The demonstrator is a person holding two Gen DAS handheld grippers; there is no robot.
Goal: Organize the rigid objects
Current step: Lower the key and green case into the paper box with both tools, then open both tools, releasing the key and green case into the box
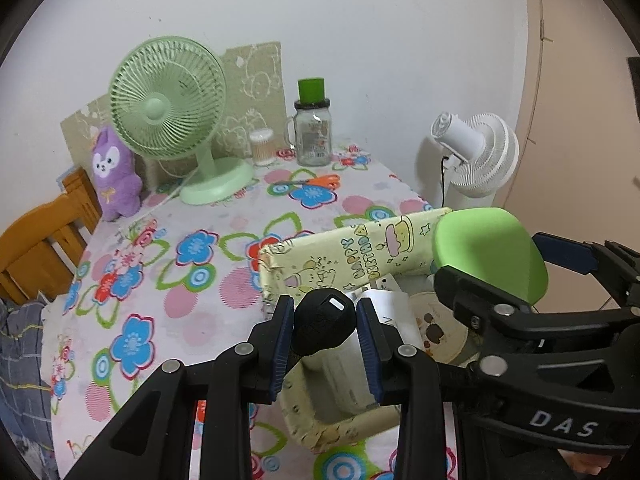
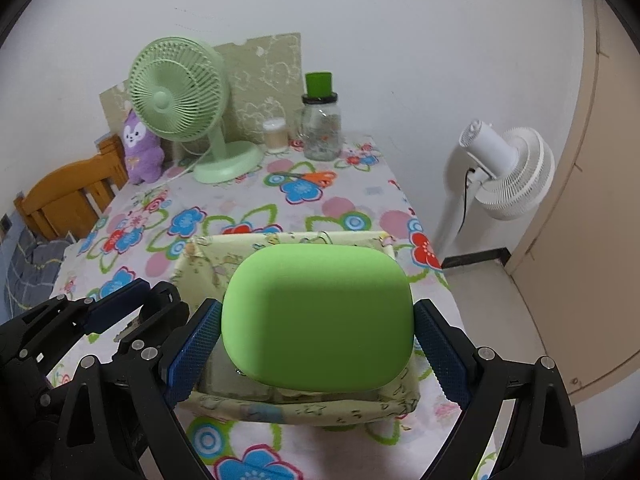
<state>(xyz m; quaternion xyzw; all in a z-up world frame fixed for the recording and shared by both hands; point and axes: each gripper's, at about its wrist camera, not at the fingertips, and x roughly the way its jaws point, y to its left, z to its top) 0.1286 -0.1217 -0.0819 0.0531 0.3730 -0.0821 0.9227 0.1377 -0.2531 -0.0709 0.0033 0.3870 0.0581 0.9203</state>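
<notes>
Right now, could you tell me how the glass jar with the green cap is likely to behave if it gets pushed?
The glass jar looks rigid and breakable, being clear glass. It stands tall on a narrow base with a green cap stacked on top, so a high push would probably tip it. The floral tablecloth under it might drag or bunch rather than let it slide cleanly.

Green case [image 2: 318, 320] hides most of the storage box [image 2: 304, 404] interior in the right wrist view. Wooden chair [image 1: 40, 240], at nine o'clock, is cut by the frame edge. Jar [image 1: 314, 136] label print too small to read.
</notes>
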